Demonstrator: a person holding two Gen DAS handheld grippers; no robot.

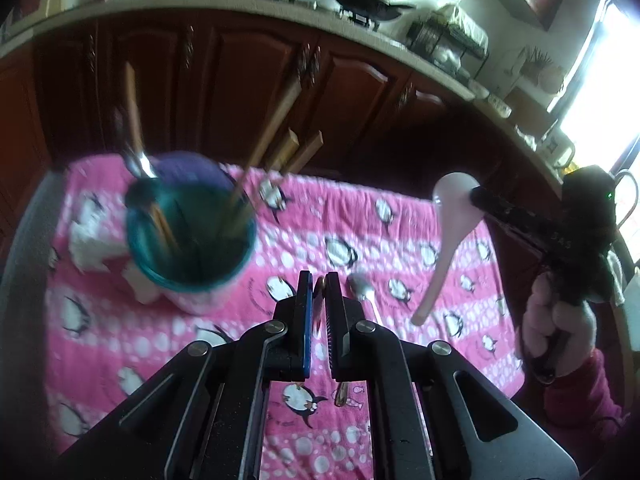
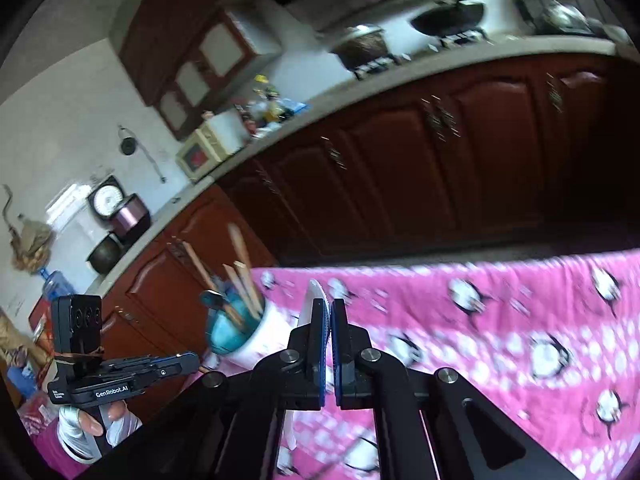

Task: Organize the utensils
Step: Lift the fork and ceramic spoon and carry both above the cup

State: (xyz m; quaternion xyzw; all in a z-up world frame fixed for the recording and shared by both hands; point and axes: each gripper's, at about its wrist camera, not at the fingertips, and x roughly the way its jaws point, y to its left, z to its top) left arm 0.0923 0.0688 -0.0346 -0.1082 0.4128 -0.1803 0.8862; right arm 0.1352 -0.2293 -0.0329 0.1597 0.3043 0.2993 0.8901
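A teal cup (image 1: 192, 236) holding several chopsticks and a metal spoon stands on the pink penguin cloth (image 1: 400, 216); it also shows in the right wrist view (image 2: 236, 328). My left gripper (image 1: 319, 280) is shut on a thin brown utensil handle, held above the cloth right of the cup. My right gripper (image 2: 328, 308) is shut on a white ceramic spoon (image 1: 452, 216), seen lifted in the air in the left wrist view. A metal spoon (image 1: 362, 288) lies on the cloth beside my left fingers.
Dark red cabinets (image 1: 240, 80) and a counter with pots (image 1: 368, 4) run behind the table. White tissue (image 1: 90, 240) lies left of the cup. The table's far edge is just behind the cup.
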